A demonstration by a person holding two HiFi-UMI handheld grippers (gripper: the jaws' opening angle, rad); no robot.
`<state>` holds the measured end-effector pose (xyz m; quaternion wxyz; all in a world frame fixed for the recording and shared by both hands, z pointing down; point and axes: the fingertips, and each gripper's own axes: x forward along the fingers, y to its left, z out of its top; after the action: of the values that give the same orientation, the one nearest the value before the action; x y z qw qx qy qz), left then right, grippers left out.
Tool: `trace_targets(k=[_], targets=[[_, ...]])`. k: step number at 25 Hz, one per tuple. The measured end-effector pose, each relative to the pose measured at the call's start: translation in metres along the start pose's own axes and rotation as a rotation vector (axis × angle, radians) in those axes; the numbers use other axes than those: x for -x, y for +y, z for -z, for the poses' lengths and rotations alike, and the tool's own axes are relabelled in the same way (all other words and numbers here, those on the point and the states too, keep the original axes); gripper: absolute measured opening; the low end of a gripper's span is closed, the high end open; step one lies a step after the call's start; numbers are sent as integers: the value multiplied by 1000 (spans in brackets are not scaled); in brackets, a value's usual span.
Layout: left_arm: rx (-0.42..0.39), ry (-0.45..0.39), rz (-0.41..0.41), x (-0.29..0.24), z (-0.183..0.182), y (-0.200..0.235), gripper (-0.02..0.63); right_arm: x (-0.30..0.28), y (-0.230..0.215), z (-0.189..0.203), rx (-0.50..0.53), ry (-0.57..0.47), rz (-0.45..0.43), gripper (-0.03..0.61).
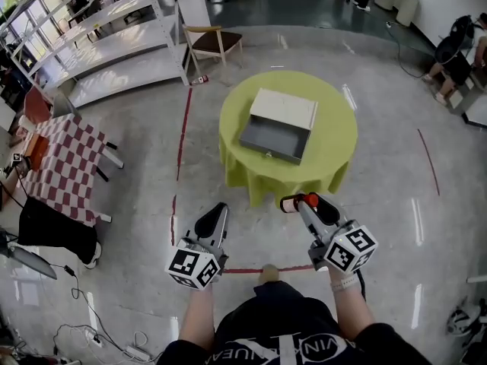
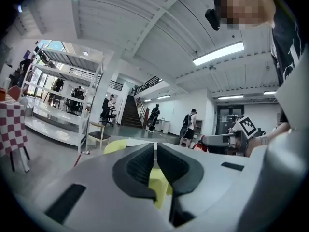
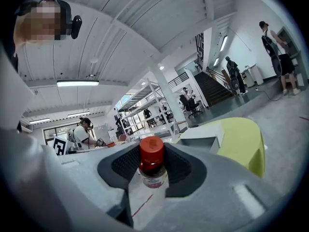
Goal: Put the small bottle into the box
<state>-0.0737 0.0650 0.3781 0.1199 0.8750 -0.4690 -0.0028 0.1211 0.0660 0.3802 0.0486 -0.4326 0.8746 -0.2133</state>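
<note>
The small bottle (image 1: pixel 293 202) with a red cap is held out above the floor, short of the table, in my right gripper (image 1: pixel 306 201). In the right gripper view the pads press both sides of the bottle (image 3: pixel 152 164) below its cap, so my right gripper (image 3: pixel 152 154) is shut on it. The box (image 1: pixel 284 111), cream on top with a grey drawer (image 1: pixel 270 139) pulled open, sits on a round yellow-green table (image 1: pixel 335 139) ahead. My left gripper (image 1: pixel 215 211) hangs level beside the right one; its jaws (image 2: pixel 155 148) meet with nothing between them.
A table with a red-checked cloth (image 1: pixel 65 166) stands at the left, white shelving (image 1: pixel 114 40) and a wooden chair (image 1: pixel 214 42) beyond it. Red tape lines (image 1: pixel 183 131) mark the floor. People (image 1: pixel 456 52) sit at the far right; cables (image 1: pixel 91 333) lie at the lower left.
</note>
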Motion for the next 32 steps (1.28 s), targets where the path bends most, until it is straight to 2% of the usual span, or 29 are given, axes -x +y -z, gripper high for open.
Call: trace_targets(k=[7,24,32], targets=[[28,-5,-42,-13,1,20,25,-25,-11,-1,-3,20,-31,147],[45,43,-63,-30,12,42,25,-46,-34,8,-45,44,-9,147],[73,40,-37,-75,15,76,25,-83,-53,3,-41,57,13,147]])
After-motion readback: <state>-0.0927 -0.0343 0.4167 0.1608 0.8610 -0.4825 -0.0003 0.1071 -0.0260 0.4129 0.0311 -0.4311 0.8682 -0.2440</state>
